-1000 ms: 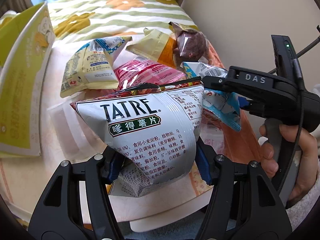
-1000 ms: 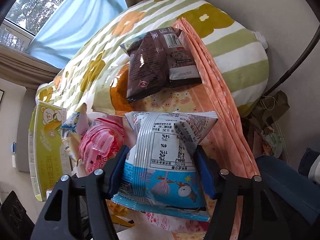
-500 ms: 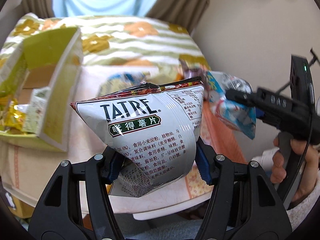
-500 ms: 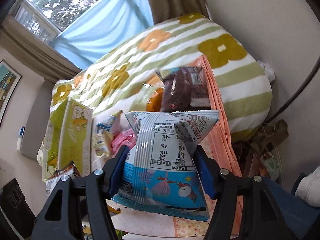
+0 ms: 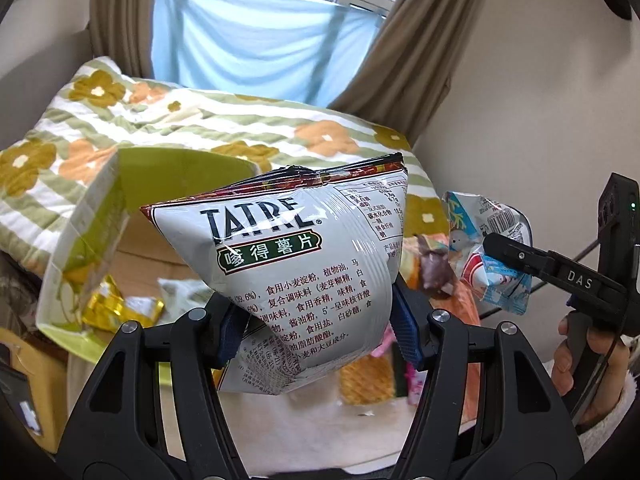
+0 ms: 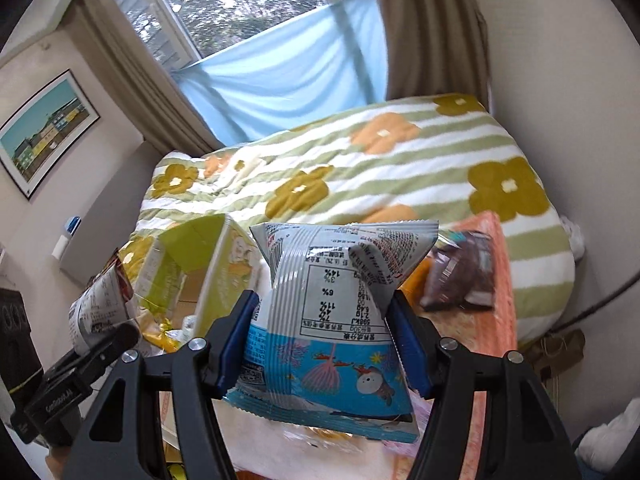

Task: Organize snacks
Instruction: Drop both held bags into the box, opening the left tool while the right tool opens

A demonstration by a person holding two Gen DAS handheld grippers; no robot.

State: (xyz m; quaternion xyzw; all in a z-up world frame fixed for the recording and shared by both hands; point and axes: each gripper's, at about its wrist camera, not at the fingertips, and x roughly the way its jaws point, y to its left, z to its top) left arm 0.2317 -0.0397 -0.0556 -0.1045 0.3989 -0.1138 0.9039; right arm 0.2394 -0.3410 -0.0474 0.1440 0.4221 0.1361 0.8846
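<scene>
My left gripper is shut on a white TATRE chip bag, held up in the air. My right gripper is shut on a white-and-blue snack bag, also lifted. The right gripper and its bag show at the right of the left wrist view. The left gripper's chip bag shows at the left of the right wrist view. An open green-yellow box with gold packets inside stands to the left, below both bags; it also shows in the right wrist view.
A brown snack bag lies on the orange-patterned surface at the right. More snacks, pink and orange, lie under the left gripper. A flowered striped quilt lies behind, a window with a blue curtain beyond.
Both grippers have risen and tilted up with their bags, moving left toward the open box. The snack pile has dropped low in both views; the window now shows.
</scene>
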